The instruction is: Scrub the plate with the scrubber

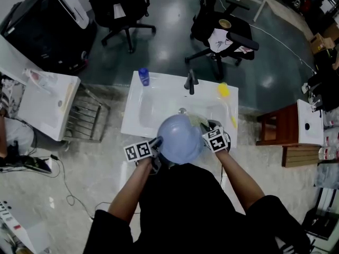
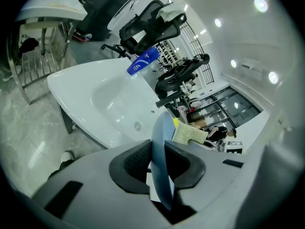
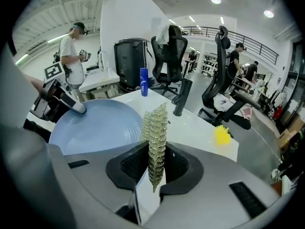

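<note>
A pale blue plate (image 1: 180,139) hangs over the front of the white sink (image 1: 153,107). My left gripper (image 1: 156,143) is shut on its left rim; in the left gripper view the plate (image 2: 162,175) stands edge-on between the black pads (image 2: 136,163). My right gripper (image 1: 207,132) sits at the plate's right edge, shut on a yellow-green scrubber (image 1: 197,121). In the right gripper view the scrubber (image 3: 156,132) stands upright between the jaws, beside the plate's hollow face (image 3: 93,125), with the left gripper (image 3: 62,101) on the far rim. Whether the scrubber touches the plate I cannot tell.
A black faucet (image 1: 190,81) stands at the sink's back, with a blue bottle (image 1: 143,76) at the back left and a yellow brush (image 1: 223,89) at the back right. Office chairs (image 1: 220,33) stand behind, a wire rack (image 1: 85,115) to the left, a wooden stool (image 1: 278,128) to the right.
</note>
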